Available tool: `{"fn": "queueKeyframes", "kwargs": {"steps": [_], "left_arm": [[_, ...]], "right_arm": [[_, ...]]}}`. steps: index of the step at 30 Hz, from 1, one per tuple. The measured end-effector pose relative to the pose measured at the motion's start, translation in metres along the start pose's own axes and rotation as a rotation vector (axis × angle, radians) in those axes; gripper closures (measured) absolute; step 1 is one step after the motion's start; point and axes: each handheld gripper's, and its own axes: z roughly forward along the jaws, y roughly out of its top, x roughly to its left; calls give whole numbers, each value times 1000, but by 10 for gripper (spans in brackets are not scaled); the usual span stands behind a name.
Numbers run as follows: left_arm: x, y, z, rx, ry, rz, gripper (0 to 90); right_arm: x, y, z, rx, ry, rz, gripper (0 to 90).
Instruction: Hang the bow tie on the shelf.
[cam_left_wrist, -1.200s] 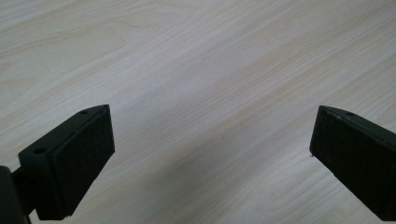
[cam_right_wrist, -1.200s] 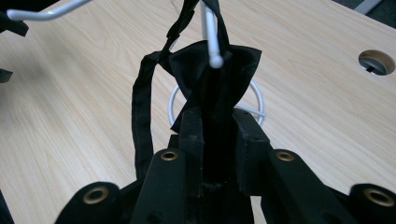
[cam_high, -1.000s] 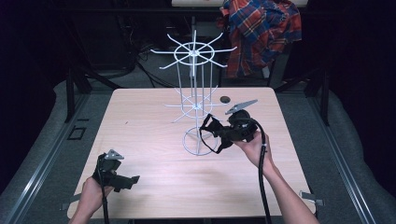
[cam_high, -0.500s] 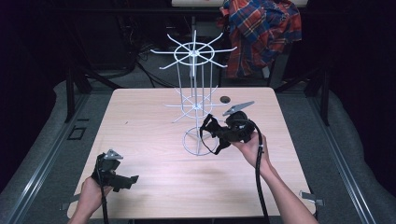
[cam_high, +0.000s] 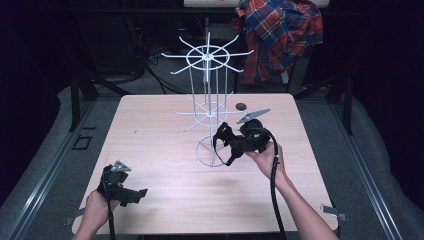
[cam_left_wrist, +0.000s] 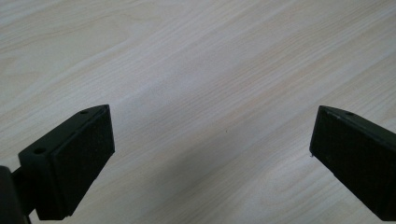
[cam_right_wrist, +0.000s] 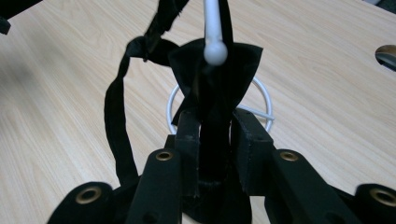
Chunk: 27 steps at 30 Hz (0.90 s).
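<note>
The wooden table (cam_high: 150, 130) spreads out under both grippers, and its pale grain fills the space between the left gripper's fingers (cam_left_wrist: 74, 158), which stand wide apart with nothing between them. Past the right gripper's fingertips rises the white wire rack (cam_high: 207, 90), a tall stand with a spoked wheel of hooks at the top, a smaller spoked tier lower down and a ring base (cam_right_wrist: 261, 93) that lies on the table just beyond and below those fingertips. Behind the table, well beyond the rack from either gripper, a plaid shirt (cam_high: 280, 35) hangs in the dark. The right gripper (cam_high: 227, 145), held in the person's right hand (cam_high: 265, 157) near the middle of the table, has its fingers (cam_right_wrist: 189, 135) drawn close together on a black fabric piece (cam_right_wrist: 215, 79) with a long strap (cam_right_wrist: 114, 121) that loops down to one side of them; the jaws have just been easing open a little, yet the cloth sits pinched between the pads. A ball-tipped white hook (cam_right_wrist: 215, 51) of the rack stands right in front of the cloth, just above the fingertips. The left gripper (cam_high: 131, 195) rests low at the table's near left corner, well apart from the rack. A small dark round object (cam_high: 241, 106) lies on the table beyond the right gripper, behind the rack.
</note>
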Motion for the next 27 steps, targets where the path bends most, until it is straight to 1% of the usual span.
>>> {"fn": "queueKeyframes", "kwargs": {"steps": [2,3,5,6,7,9,10,12,13,14,17,18,19,20,24,27], "left_arm": [[0,0,0,1,0,0,0],[0,0,0,3,0,1,0],[1,0,1,5,-1,2,0],[1,0,1,6,-2,3,0],[1,0,1,7,-1,2,0],[1,1,1,8,-1,10,0],[0,1,1,7,-1,7,0],[0,1,1,4,-3,9,0],[-1,2,1,3,-3,10,0],[-1,2,1,5,-3,11,0],[-1,2,0,-1,-5,16,0],[-1,2,0,-2,-5,17,0],[-1,2,-1,-4,-5,17,0],[-1,1,-1,-4,-7,15,0],[-2,2,-2,-20,-4,11,0],[-2,3,-2,-17,-3,20,0]], "right_arm": [[0,0,0,8,1,-6,704],[0,-1,0,5,-5,-7,703],[-1,-1,-1,9,3,-8,695],[-2,-1,-1,8,-1,-8,683],[-2,-1,-1,7,10,-4,677],[-2,-2,-1,14,6,-6,671],[-2,-2,0,10,11,0,671],[-1,-2,1,22,13,3,664],[-1,-3,3,22,14,5,641],[0,-2,3,36,9,2,613],[0,-3,3,28,0,12,544],[0,-3,2,24,2,13,536],[0,-3,2,16,8,14,510],[0,-4,0,19,9,16,486],[1,-4,-5,14,11,17,428],[2,-5,-7,17,13,16,379]]}}
